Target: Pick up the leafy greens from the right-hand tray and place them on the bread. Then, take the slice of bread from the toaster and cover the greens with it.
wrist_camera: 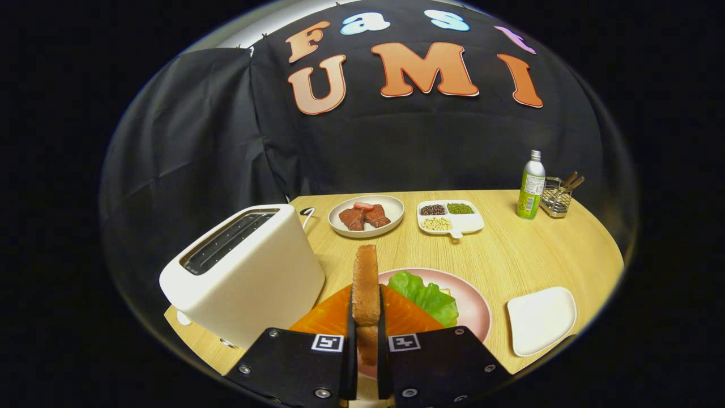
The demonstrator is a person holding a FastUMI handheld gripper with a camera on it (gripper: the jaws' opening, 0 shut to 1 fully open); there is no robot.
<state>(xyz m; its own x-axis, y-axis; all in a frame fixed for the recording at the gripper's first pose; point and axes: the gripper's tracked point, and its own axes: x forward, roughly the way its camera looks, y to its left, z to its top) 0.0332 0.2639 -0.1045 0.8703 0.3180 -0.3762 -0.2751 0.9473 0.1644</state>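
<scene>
The pink plate is taken as the landmark, and the scene is read from left to right.

To the left of the plate a white toaster is seen, smooth and rounded, with dark slots on top in which no bread can be made out. Directly in front of the plate the gripper is held, its fingers pressed together on a slice of bread, which is pinched edge-on and stands upright between them. The slice is brown and rough at the crust, with a porous, foam-like look.

On the plate an orange, ridged slice with pale stripes is laid, and upon its right part the leafy greens are resting: bright green, crinkled, glossy like moulded plastic. Whether bread lies beneath is largely hidden; a pale edge is glimpsed beside the greens.

Beyond the plate a white bowl holding reddish-brown chunks is set, and to its right a white divided dish of dark, green and pale beans.

To the right of the plate a white, squarish tray with rounded corners is placed. Far beyond it a green bottle and a wire caddy are standing.

The first step is judged done, and the slice is judged taken from the toaster. What is left is for the slice to be tipped flat and laid over the greens, then released.
</scene>
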